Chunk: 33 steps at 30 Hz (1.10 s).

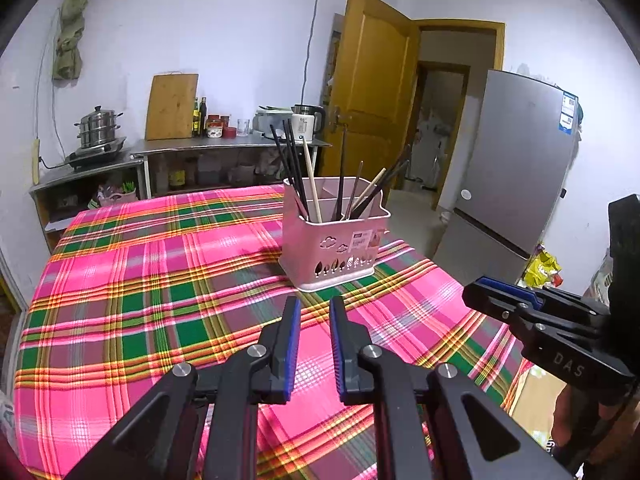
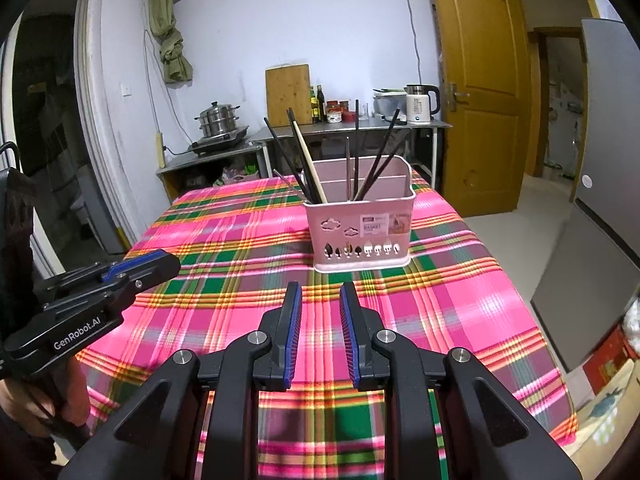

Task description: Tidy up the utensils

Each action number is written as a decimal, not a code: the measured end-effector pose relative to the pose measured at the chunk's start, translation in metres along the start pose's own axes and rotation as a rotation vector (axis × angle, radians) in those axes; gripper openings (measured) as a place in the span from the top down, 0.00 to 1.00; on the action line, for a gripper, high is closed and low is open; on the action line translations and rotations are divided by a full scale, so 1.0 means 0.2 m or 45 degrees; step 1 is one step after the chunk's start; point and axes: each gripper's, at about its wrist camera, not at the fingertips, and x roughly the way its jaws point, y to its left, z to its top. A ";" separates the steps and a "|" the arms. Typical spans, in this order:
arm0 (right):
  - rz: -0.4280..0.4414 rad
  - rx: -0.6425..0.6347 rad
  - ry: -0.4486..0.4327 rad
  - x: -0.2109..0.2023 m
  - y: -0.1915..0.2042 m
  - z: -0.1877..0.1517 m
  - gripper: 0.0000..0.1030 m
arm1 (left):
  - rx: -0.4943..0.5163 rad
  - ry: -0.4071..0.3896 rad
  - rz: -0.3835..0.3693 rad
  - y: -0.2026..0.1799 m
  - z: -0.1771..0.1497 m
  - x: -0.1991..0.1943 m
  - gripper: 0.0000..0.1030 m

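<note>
Several chopsticks (image 2: 308, 160) upright in pink basket (image 2: 362, 236); both grippers' jaws slightly apart, empty.

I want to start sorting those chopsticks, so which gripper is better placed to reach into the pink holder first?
Probably the right gripper: the pink holder sits nearly straight ahead of its empty, parted fingers. The left gripper is also empty, but the holder stands slightly right of its line.
</note>
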 end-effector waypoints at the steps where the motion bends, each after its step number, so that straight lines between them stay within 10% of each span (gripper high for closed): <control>1: -0.002 -0.002 0.000 -0.01 0.00 -0.01 0.80 | -0.002 -0.001 -0.001 0.00 -0.01 -0.01 0.87; 33: -0.019 -0.014 -0.009 -0.04 0.02 -0.02 0.80 | -0.004 -0.002 0.002 -0.01 -0.02 -0.02 0.87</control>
